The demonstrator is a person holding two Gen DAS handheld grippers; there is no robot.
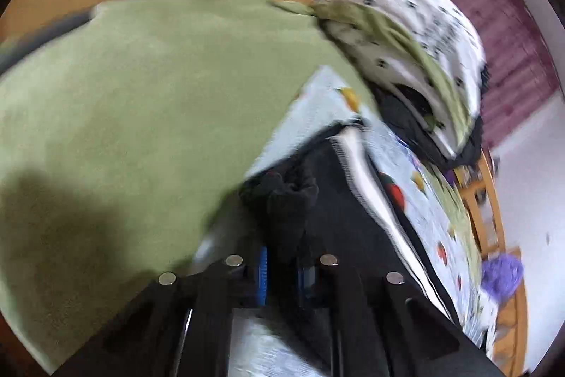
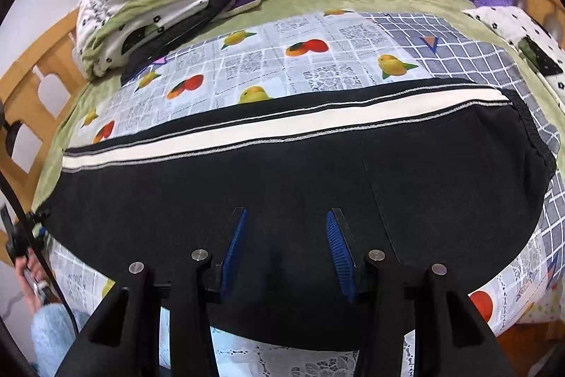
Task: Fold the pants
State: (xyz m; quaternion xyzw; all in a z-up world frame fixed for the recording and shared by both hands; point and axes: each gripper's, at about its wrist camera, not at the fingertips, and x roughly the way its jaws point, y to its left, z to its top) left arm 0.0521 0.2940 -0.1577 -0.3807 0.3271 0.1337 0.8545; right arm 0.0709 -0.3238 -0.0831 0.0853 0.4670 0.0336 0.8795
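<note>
Left wrist view, blurred. The pants (image 1: 339,200), black with a white side stripe, lie on the fruit-print sheet (image 1: 416,196) beside the green blanket (image 1: 141,94). The left gripper (image 1: 282,257) has its jaws pressed nearly together on a bunched fold of black cloth at the cuff end; the pinch looks real. The fabric reads as soft, limp knit, light, likely to sag and drag unless lifted from both ends.

Right wrist view, sharp. The pants (image 2: 282,172) are spread flat across the bed, waistband at the right. The right gripper (image 2: 286,249) hangs over the near edge, blue pads (image 2: 339,253) spread about halfway, nothing between them. Best hold, judged: the near hem edge or the waistband.
</note>
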